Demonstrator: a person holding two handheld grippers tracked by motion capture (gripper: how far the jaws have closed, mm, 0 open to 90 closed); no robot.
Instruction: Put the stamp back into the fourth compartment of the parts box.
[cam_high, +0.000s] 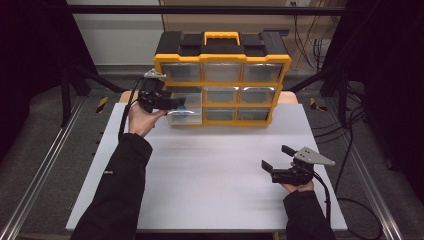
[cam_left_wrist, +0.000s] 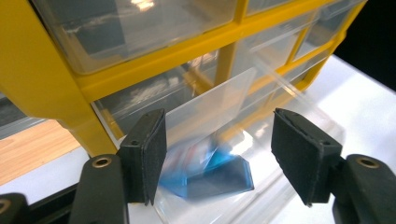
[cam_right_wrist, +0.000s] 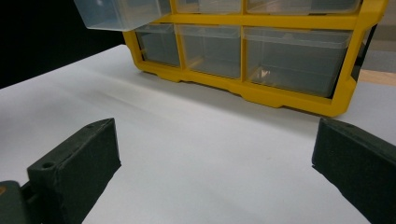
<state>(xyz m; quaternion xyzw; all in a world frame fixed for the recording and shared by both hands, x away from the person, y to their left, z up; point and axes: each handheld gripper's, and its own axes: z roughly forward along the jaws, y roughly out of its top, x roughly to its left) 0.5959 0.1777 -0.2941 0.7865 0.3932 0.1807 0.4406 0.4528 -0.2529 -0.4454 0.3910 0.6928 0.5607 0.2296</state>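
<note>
From the high view, the left gripper sits at about ten o'clock on the table, its tips over the pulled-out clear drawer of the yellow organiser; in the left gripper view the jaws stand apart, pressing on nothing, and a blue packet lies in the drawer just beyond and between them, toward six o'clock in that view, blurred; the right gripper rests at about four o'clock, well apart from the organiser, its jaws wide over bare table.
</note>
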